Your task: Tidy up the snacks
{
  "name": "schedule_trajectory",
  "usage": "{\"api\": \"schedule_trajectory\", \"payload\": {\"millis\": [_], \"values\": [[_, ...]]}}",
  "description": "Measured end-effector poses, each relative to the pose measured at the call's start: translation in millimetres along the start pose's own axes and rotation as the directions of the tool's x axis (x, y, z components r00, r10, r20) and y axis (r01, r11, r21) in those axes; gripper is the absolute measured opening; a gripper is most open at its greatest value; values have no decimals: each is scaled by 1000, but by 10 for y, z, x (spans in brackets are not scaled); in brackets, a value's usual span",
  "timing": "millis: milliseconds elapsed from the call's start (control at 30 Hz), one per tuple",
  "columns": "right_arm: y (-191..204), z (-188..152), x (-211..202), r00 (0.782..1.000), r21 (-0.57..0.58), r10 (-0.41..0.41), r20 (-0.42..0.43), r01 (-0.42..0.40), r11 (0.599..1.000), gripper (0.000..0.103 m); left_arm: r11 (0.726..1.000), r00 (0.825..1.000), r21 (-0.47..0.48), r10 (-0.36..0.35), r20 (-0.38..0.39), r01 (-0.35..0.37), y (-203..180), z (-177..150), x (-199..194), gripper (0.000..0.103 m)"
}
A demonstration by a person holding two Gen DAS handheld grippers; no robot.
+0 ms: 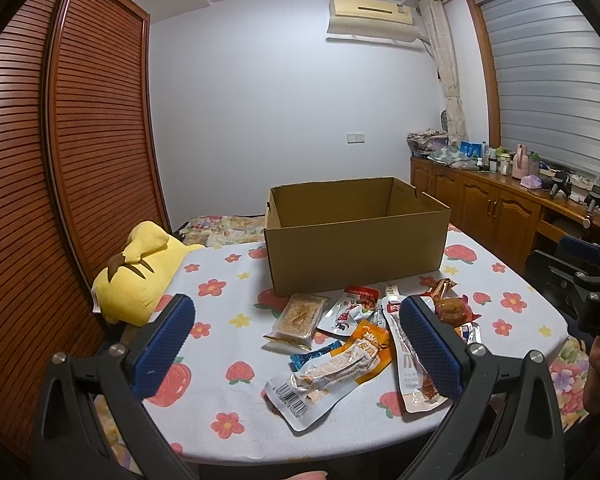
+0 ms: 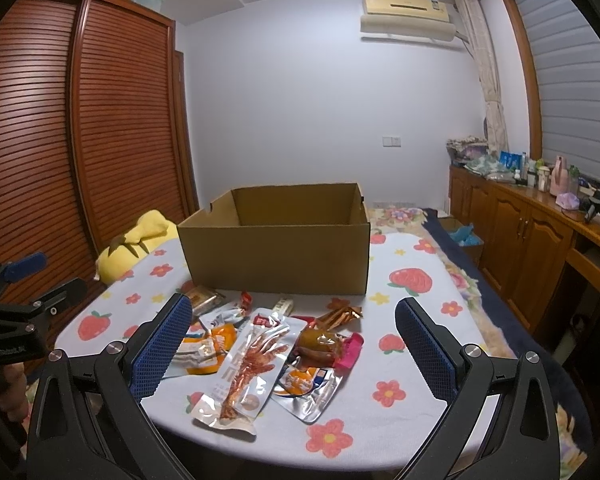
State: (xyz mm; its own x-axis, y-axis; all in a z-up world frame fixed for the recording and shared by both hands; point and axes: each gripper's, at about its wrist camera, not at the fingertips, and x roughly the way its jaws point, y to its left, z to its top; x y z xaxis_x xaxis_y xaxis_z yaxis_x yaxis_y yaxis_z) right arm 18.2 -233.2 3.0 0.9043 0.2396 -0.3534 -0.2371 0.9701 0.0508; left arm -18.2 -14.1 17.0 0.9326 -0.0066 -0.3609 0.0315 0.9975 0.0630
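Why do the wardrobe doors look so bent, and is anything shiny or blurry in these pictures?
Left wrist view: the fisheye lens bows the wardrobe and darkens the corners; the snack packets stay sharp. Right wrist view: same bending on the wardrobe; room light glints off the foil packet, and the open box is in soft, even light.

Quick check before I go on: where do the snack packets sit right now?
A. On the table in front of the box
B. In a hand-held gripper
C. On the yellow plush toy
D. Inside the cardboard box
A: the snack packets lie on the flowered tablecloth in front of the cardboard box, and both hand-held grippers are open and hold nothing.
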Motion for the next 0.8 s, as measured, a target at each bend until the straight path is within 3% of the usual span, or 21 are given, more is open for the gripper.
{"api": "schedule_trajectory", "payload": {"millis": [367, 800], "values": [[44, 42, 7, 1000, -4, 5, 1, -5, 1000, 103, 1000, 1000, 0, -12, -13, 12, -1, -27, 8, 103], [186, -121, 334, 993, -37, 89, -83, -92, 995, 100, 998, 988, -30, -56, -144, 52, 157, -409, 504, 103]]}}
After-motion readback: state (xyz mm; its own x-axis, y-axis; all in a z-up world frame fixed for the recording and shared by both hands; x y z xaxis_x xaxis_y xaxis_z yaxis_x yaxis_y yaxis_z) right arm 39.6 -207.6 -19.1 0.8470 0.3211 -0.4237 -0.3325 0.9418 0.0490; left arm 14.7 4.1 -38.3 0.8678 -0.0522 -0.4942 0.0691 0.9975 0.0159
